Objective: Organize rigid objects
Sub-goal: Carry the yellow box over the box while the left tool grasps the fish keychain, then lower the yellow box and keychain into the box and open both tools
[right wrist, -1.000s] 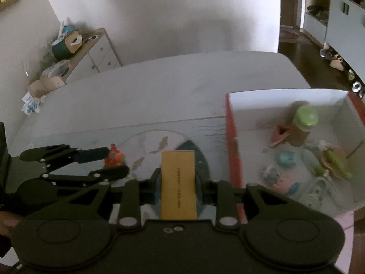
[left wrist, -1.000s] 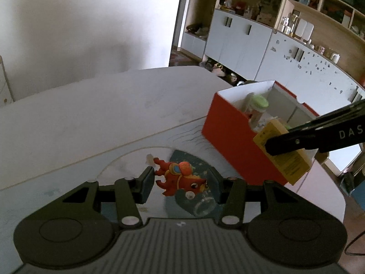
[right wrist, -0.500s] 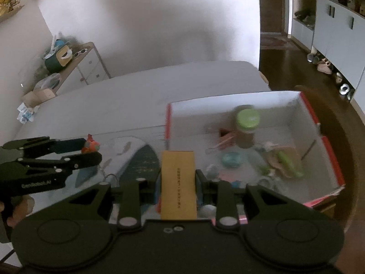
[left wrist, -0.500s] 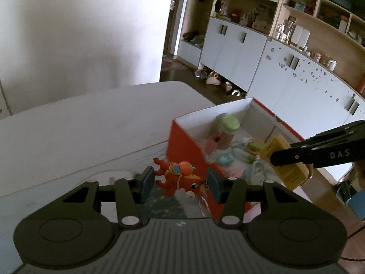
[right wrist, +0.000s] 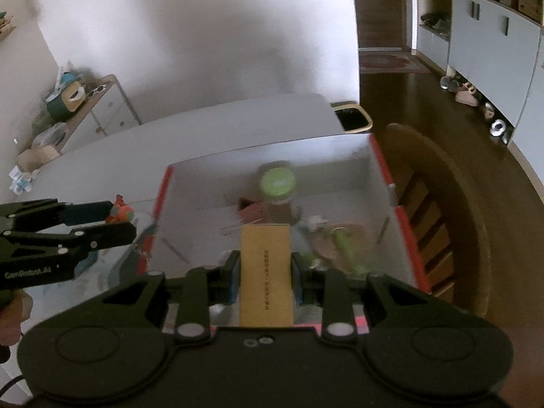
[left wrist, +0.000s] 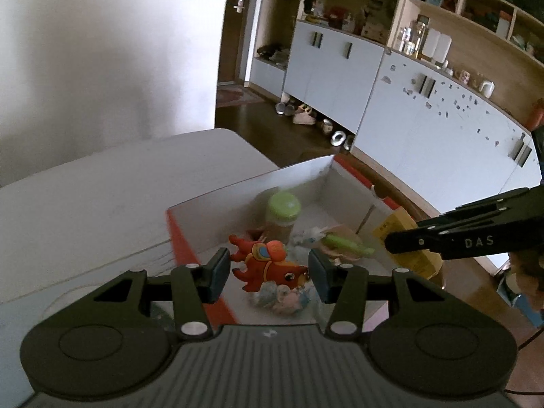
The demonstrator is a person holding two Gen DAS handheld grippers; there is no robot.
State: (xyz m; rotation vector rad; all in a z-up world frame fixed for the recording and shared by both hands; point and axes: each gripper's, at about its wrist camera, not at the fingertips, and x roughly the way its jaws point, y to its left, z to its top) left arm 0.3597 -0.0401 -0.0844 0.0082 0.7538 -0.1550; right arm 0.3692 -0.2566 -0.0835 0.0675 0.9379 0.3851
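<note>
Filling the foreground, a pale grey-white tabletop (right wrist: 210, 136) carries an open cardboard box with red outer walls and white inside (left wrist: 180, 234), near the table's right edge; white cupboards (left wrist: 425, 129) line the far wall. Above the box's left wall the left gripper (left wrist: 268, 270) is clamped on a red-orange rubber fish toy (left wrist: 268, 265). Over the box's near wall the right gripper (right wrist: 263, 277) squeezes a flat yellow carton (right wrist: 265, 272). A green-lidded jar (right wrist: 277, 183) stands inside.

"DAS" on right gripper (left wrist: 401, 250); "GenRobot.AI" (faint) on left gripper (right wrist: 127, 222).
</note>
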